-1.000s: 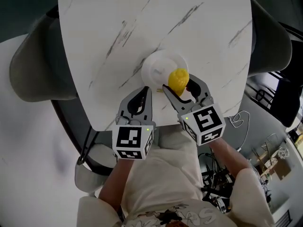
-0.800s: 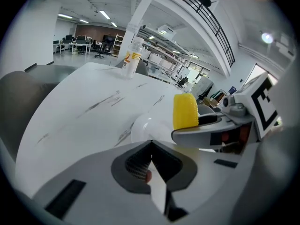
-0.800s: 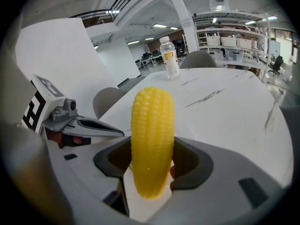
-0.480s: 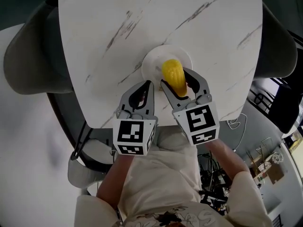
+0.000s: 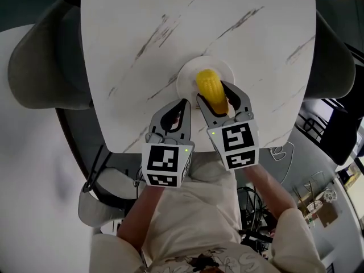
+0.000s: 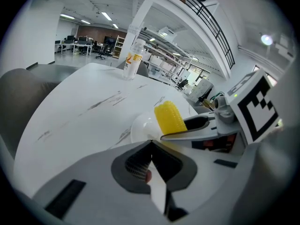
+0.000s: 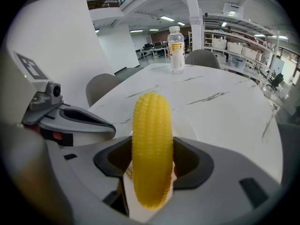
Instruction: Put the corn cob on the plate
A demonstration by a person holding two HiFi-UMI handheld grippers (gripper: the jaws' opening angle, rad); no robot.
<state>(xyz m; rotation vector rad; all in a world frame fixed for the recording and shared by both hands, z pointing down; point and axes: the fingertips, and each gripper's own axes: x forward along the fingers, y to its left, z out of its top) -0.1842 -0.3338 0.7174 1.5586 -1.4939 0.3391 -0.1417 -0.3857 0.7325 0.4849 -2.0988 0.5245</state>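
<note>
Right claw [image 5: 213, 93] is clamped on the corn cob [image 5: 209, 86], with the jaws pressing its two sides near the rear end. Most of the cob sticks out forward past the tips. Gripping at the rear looks deliberate: the free length reaches over the plate [image 5: 187, 76] with the jaws clear of its rim.

The plate lies under and just ahead of the tips, on the white worktop [image 5: 239, 27]. The cob overlaps the plate from above. Whether it touches the plate I cannot tell (the left claw's camera hints at a gap).

Left claw [image 5: 183, 103] sits just to the left of the right one, jaws together with nothing between them. It appears parked and not needed for this step. Bottle [image 7: 176, 42] stands far ahead, out of the way.

Judgement: this is the placing step, nearly done. What remains is to lower the cob and let go.

Risk: the round cob may roll off the shallow plate on release.
</note>
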